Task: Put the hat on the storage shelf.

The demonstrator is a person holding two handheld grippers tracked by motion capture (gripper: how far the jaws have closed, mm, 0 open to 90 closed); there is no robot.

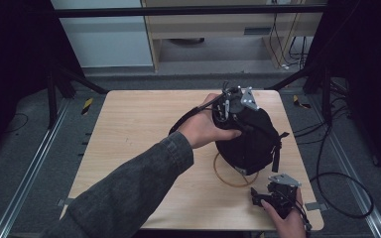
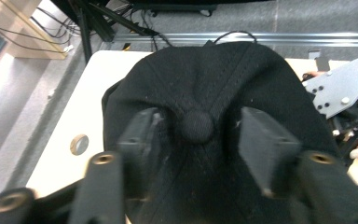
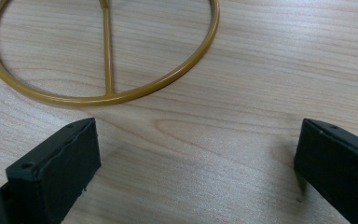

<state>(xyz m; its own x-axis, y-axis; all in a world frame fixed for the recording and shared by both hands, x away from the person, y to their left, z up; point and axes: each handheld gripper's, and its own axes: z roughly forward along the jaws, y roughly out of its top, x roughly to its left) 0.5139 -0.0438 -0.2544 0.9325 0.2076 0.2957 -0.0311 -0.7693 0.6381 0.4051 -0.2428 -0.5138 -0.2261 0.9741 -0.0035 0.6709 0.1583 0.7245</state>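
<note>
A grey-sleeved left forearm (image 1: 129, 188) reaches diagonally across the wooden tabletop (image 1: 129, 124), its hand (image 1: 203, 128) gripping the left claw (image 1: 230, 105) atop a black cap (image 1: 250, 136). In the left gripper view, that claw's jaws are spread on either side of the cap's crown button (image 2: 196, 126), pressing into the fabric but not closed on it. The cap sits on a stand right of the tabletop's centre, above a gold wire ring base (image 1: 230, 173). At the near right corner, the right hand (image 1: 285, 218) holds the right claw (image 1: 260, 197) low, jaws released wide, just beside the ring.
</note>
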